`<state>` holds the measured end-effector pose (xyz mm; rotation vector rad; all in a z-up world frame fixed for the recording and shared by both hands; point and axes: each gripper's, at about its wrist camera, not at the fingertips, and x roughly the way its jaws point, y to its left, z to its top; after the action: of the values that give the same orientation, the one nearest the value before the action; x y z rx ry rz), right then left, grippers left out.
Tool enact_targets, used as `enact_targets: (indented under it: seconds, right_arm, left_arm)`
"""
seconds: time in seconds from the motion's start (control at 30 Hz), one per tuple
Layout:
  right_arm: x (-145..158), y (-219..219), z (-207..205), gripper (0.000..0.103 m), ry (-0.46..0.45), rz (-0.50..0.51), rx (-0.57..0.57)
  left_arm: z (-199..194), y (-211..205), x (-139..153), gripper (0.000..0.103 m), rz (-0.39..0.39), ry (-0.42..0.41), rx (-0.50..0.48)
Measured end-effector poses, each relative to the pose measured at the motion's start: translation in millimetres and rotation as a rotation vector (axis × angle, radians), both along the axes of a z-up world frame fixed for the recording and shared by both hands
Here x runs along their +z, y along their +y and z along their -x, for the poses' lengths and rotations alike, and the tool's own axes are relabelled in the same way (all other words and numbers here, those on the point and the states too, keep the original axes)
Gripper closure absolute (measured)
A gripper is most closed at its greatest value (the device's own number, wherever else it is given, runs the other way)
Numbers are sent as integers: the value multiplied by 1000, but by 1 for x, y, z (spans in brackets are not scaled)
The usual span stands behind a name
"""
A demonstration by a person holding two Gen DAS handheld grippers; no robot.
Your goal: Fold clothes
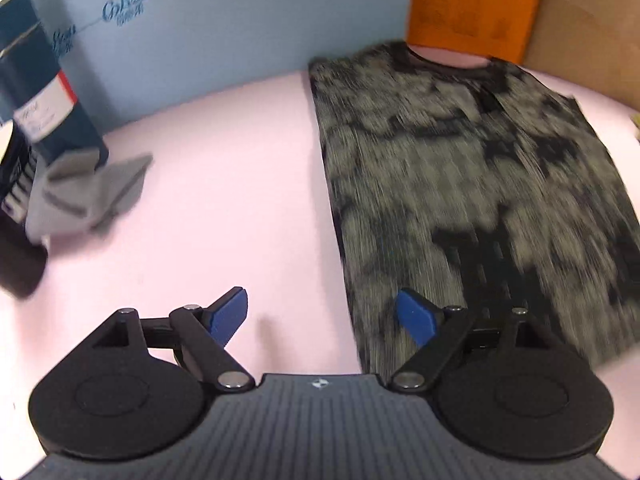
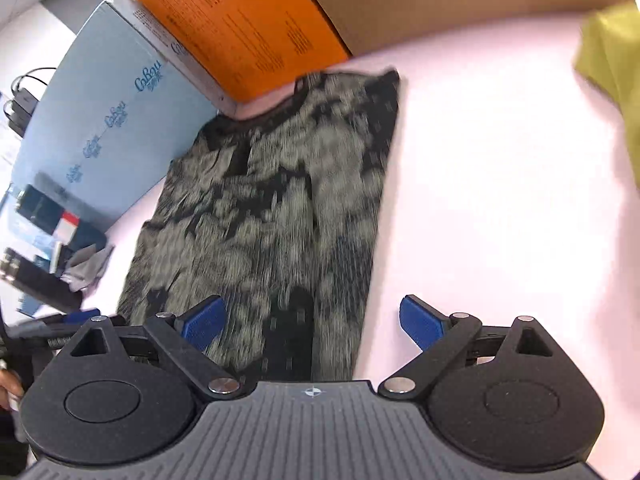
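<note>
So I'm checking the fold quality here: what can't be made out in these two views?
- Shirt pattern: motion-blurred in both views, so creases don't show.
- Shirt's near hem: hidden behind the tongs' body in both views.
- Shirt's right side: cut off by the left wrist view's edge.
- Yellow-green cloth: cut off by the right wrist view's edge.
- Grey cloth: blurred and partly cut off at the left wrist view's edge.

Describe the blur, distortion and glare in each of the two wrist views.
Left wrist view: the patterned shirt is smeared by motion blur, the left gripper stays sharp, and the fisheye lens bows the blue board. Right wrist view: the shirt is streaked the same way, the pink table washes out towards white, and the yellow cloth is soft at the edge.
</note>
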<state>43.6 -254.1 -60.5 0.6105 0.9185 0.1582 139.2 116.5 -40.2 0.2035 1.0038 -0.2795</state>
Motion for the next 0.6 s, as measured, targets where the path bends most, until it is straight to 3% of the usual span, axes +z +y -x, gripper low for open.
enact_targets:
  seconds: [0.17,0.23,0.27,0.3,0.33,0.37,0.6]
  right_arm:
    - [-3,3,23,8,6,-87,44]
    - [-1,10,27,8,12,-74,72]
    - [0,15,27,15,19,-71,81]
    - [0,18,28,26,31,-69,89]
    - [-2,22,27,68,56,-69,97]
    - [-4,24,27,97,79,-73,99]
    - [-7,13,39,100,114,-152,77]
  left_arm:
    - [36,8,-12,22,52,74,-21]
    - [47,1,-13,26,47,48,-34]
    - [50,-2,-12,44,54,35,-41]
    - [53,-4,-10,72,59,20,-46]
    - [55,-7,-7,87,64,9,-50]
    - [56,-8,-6,101,72,10,-53]
    - [67,-4,7,102,84,-31,-103]
